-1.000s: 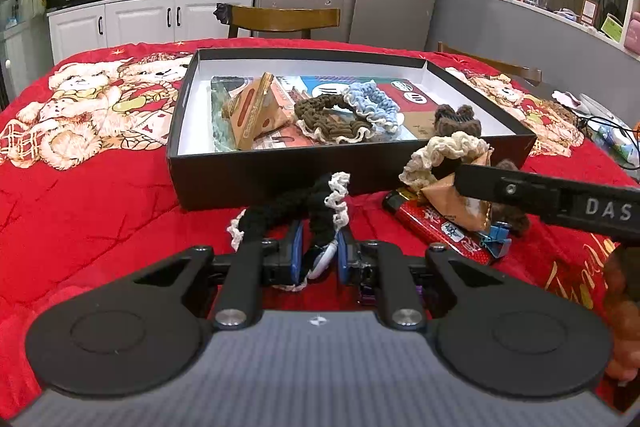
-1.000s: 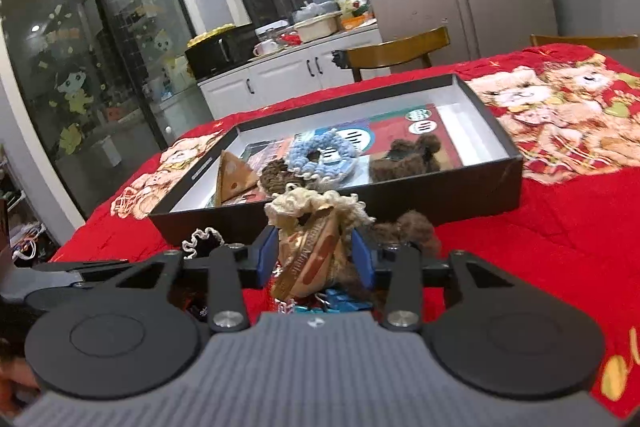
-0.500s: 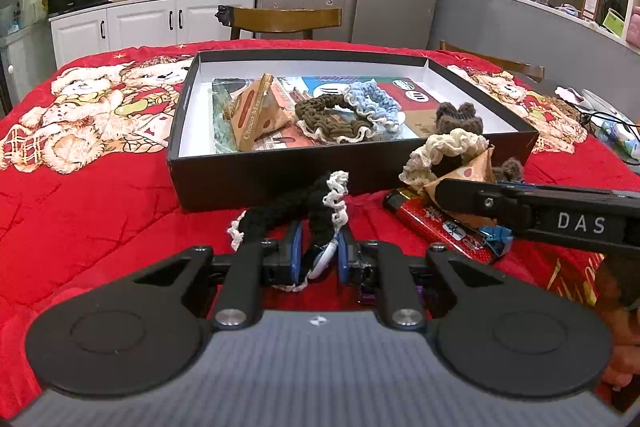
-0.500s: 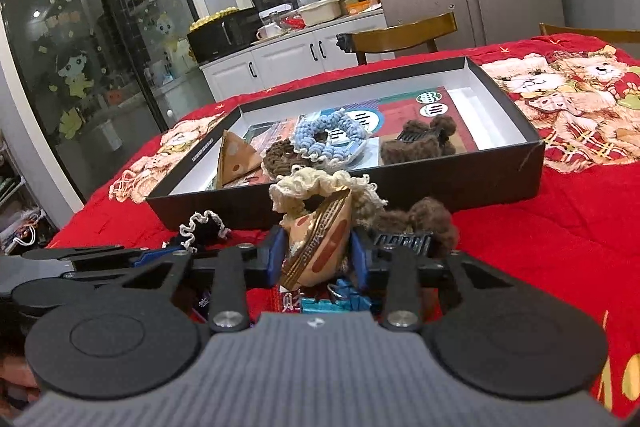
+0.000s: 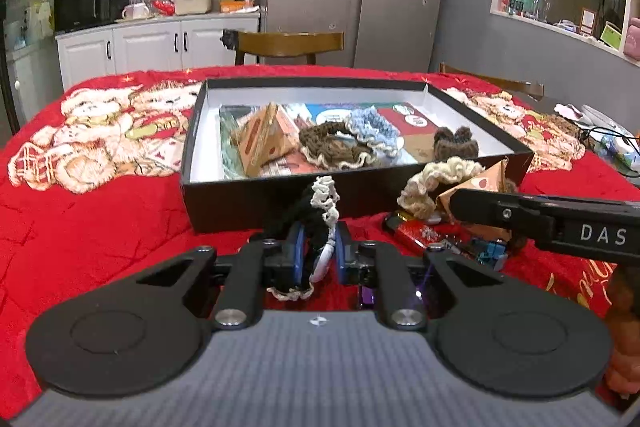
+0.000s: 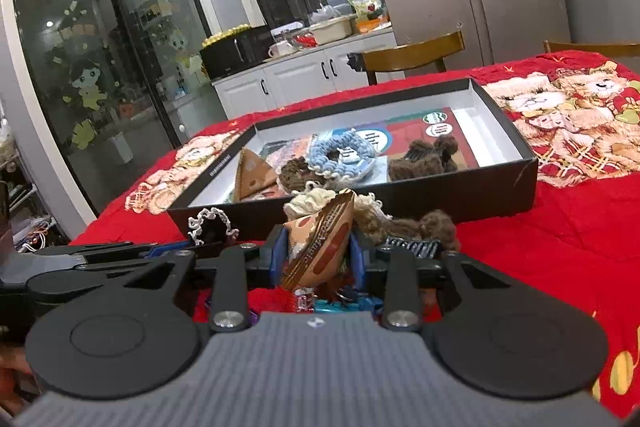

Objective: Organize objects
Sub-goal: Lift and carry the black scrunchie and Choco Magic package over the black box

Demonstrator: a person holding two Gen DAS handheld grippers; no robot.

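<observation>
Black box (image 5: 280,199) as landmark: just before its near wall, left gripper (image 5: 318,257) clenches a black scrunchie (image 5: 308,215), right gripper (image 6: 319,259) a triangular packet (image 6: 320,247). Advice: lift both clear of the wall before releasing inside.

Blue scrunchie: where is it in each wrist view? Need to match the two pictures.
Left wrist: blue scrunchie sits inside the black box, right of centre, overlapping the brown scrunchie.
Right wrist: blue scrunchie lies mid-box, between the brown scrunchie on its left and a brown knitted piece on its right.
Shared landmark: the triangular snack packet at the box's left end.
</observation>
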